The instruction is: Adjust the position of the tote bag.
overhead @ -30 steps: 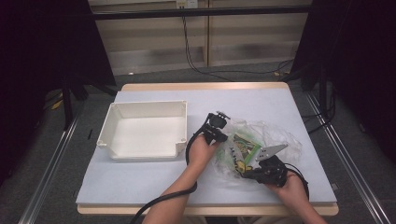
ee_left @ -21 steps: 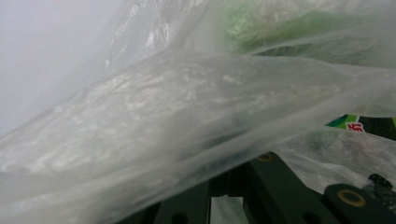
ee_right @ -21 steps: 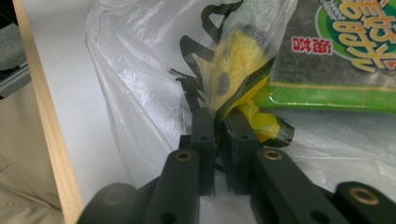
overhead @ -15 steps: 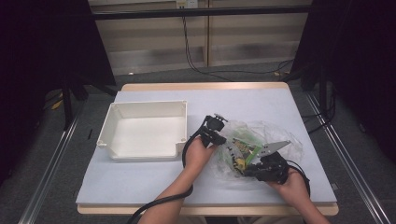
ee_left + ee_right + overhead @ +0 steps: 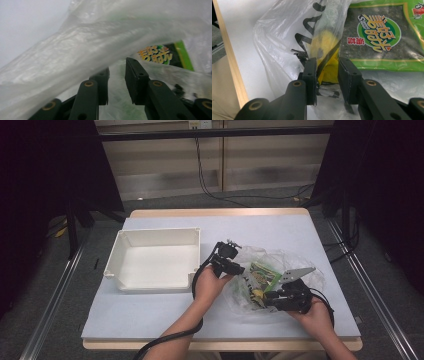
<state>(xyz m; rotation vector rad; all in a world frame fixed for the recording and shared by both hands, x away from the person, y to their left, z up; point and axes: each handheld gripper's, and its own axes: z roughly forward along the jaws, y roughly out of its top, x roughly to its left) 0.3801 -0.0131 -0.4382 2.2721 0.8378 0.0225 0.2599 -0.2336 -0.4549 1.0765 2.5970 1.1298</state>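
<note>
**Grip eased on a crinkled bag from two sides**

Working on a clear plastic bag (image 5: 300, 265) that lies slumped on the right half of the bench (image 5: 260, 227), a little to the right of an empty white tray (image 5: 155, 265). Coming at it from two sides, probably to spread the film and reach what is inside: from its left edge with the left hand-held gripper (image 5: 242, 270), from its near edge with the right hand-held gripper (image 5: 266, 298).

On the left hand-held gripper (image 5: 117, 72), have just been opening the jaws. Now set a narrow gap apart, with a fold of film draped over one jaw and sagging behind the gap, pinched by neither pad. Much the same on the right hand-held gripper (image 5: 327, 67): just been opening, slightly parted, with printed film and the end of a yellow lump (image 5: 324, 46) in the gap and no pad visibly pressing. Looks like a let-go rather than a hold.

Thin, glossy, heavily wrinkled film, milky where it doubles over, with bold black lettering. Inside, lying flat: a rectangular green-bordered packet (image 5: 382, 37), smooth and shiny, with a dark speckled middle and a round logo. Cannot tell what the rounded yellow lump is. Rigid, matt tray with straight walls and rounded corners
</note>
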